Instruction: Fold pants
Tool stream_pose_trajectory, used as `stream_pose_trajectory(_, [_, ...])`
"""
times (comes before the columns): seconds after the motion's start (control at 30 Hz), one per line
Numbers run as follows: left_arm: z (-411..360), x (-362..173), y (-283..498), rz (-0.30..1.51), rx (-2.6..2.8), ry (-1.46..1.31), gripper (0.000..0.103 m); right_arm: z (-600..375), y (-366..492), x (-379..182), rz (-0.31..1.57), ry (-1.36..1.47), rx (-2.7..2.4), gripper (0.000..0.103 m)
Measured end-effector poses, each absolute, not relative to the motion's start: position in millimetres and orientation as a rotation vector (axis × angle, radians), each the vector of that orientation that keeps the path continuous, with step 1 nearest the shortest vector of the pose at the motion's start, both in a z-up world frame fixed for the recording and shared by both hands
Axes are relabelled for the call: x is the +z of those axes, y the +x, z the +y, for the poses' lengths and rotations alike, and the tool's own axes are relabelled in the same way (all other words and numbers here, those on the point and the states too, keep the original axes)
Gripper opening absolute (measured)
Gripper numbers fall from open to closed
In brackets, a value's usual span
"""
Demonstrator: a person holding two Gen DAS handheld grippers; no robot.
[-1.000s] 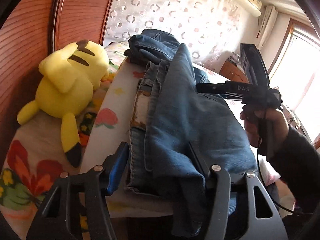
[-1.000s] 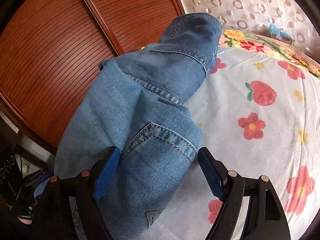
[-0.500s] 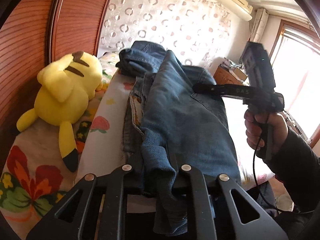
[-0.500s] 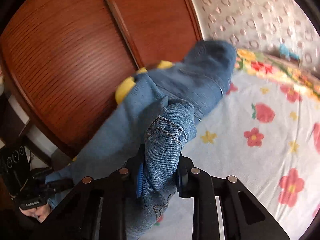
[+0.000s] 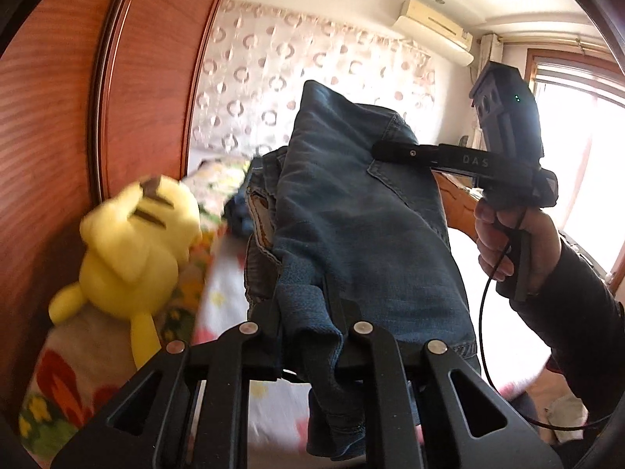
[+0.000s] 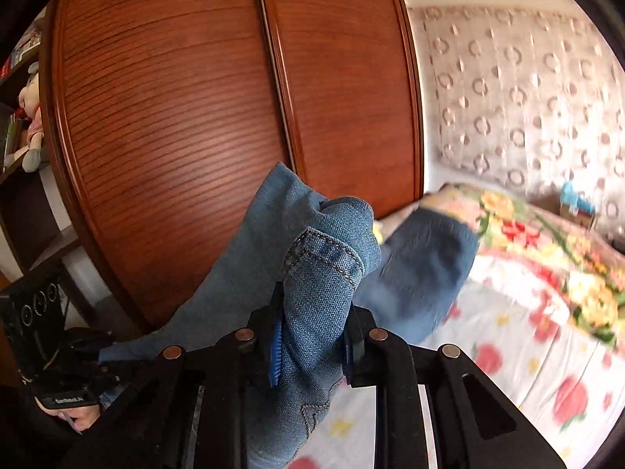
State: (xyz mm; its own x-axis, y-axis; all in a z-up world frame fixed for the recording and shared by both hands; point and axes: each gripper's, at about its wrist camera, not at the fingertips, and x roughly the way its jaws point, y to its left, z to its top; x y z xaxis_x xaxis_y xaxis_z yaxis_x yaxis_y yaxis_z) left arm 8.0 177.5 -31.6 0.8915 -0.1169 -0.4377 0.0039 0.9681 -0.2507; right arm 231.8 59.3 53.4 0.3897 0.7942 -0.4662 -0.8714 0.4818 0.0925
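The blue jeans (image 5: pixel 351 211) hang lifted between my two grippers, above the bed. My left gripper (image 5: pixel 308 312) is shut on a bunched edge of the denim, which droops below the fingers. My right gripper (image 6: pixel 312 332) is shut on a stitched pocket corner of the jeans (image 6: pixel 324 269). In the left wrist view the right gripper (image 5: pixel 394 152) clamps the cloth's far side, held by a hand. The other end of the jeans (image 6: pixel 422 265) trails down onto the bed.
A yellow plush toy (image 5: pixel 133 238) lies on the flowered bedsheet (image 6: pixel 527 351) beside a brown wooden wardrobe (image 6: pixel 195 97). A patterned curtain (image 5: pixel 304 62) hangs behind the bed. A wooden nightstand (image 5: pixel 457 203) and a bright window (image 5: pixel 593 156) are at the right.
Both grippers closed on the jeans about half a second ago. Since then both have risen, lifting the jeans off the bed.
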Motion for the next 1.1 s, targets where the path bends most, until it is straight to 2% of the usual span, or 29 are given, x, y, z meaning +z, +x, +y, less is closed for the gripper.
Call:
stream_pose_trajectory(0.37, [214,0,118,0.405,-0.051,-0.192,0.016,87,325,74,0.428,-0.173,0.99,0.023])
stream_pose_trajectory(0.73, [229,-26,212,0.501,-0.004,-0.146,0.016,143,427,29,0.515,-0.161,0.943,0.023])
stream_pose_trajectory(0.83, [232,-51,229,0.591,0.02,-0.144,0.016,161,458,6,0.639,-0.188,0.911,0.03])
stream_pose_trajectory(0.93, [233,-66,228,0.614,0.037,-0.143,0.017,162,467,-9,0.676,-0.193,0.88,0.047])
stream_pose_trajectory(1.0, [232,-66,226,0.611,0.039,-0.145,0.018,154,467,-7,0.657,-0.145,0.88,0.065])
stream_pose_trajectory(1.1, [234,-70,222,0.614,0.045,-0.152,0.02,150,460,1,0.596,-0.145,0.882,0.067])
